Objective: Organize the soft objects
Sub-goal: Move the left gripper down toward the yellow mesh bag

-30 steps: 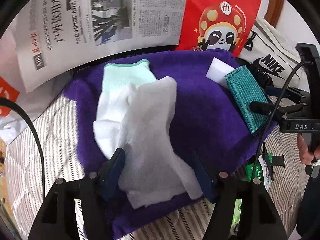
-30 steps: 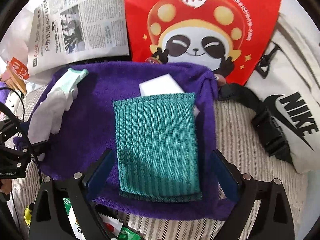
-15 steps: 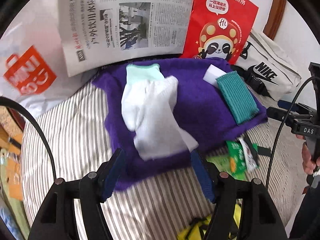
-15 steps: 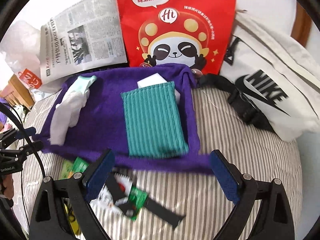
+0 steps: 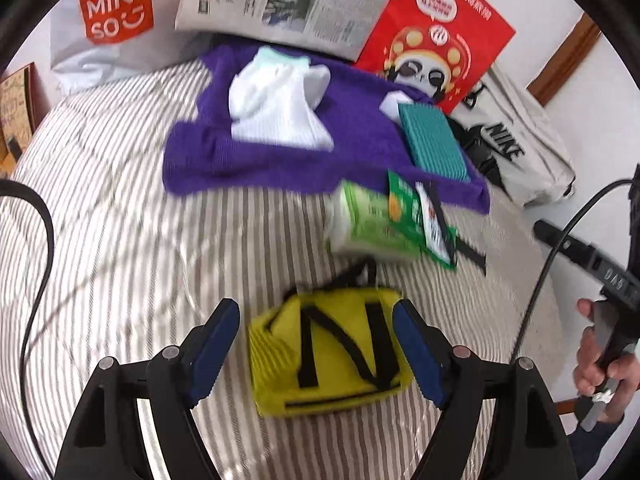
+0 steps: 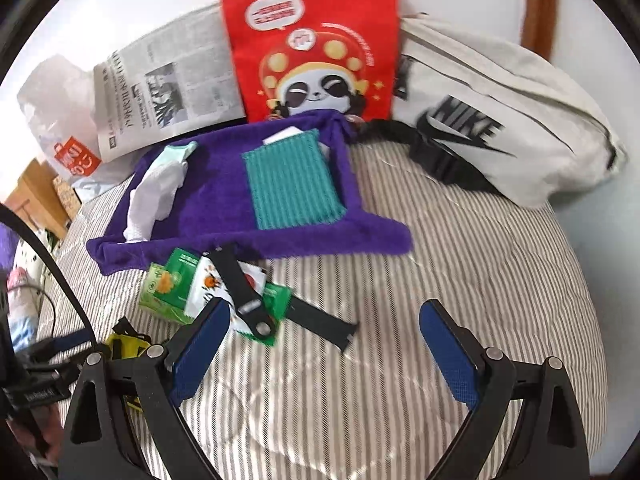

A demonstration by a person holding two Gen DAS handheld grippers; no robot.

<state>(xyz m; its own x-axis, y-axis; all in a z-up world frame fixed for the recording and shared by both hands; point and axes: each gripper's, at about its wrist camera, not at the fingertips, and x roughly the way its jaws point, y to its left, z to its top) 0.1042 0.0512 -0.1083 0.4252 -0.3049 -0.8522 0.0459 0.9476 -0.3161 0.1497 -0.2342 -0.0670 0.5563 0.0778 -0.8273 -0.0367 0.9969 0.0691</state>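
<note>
A: Bedding (image 6: pixel 460 264), grey-and-white striped, underneath everything. Nike bag (image 6: pixel 500 120), off-white, at far right against wall; red panda bag (image 6: pixel 312 40) upright beside it, newspaper (image 6: pixel 168 92) to its left.

B: Noted. Next in size?

A: Purple towel (image 5: pixel 360 148) spread flat near the head of the bedding. On it: white sock (image 5: pixel 276 108) with mint cuff toward left side, teal ribbed cloth (image 5: pixel 434 142) toward right side, overlapping a small white block (image 5: pixel 394 102). Sock and cloth well apart.

B: Below the towel?

A: Yellow pouch (image 5: pixel 328 356) with black straps, lying on the stripes, directly ahead of left gripper (image 5: pixel 316 350). Green packets (image 6: pixel 176 288) and black strap (image 6: pixel 248 292) just beside towel's near edge.

B: Gripper states?

A: Left gripper — fingers spread wide, pouch seen between the blue pads; contact not discernible, nothing clamped. Right gripper (image 6: pixel 326 354) — fingers equally wide apart, holding nothing, above bare stripes. Heavy motion blur in both views.
</note>
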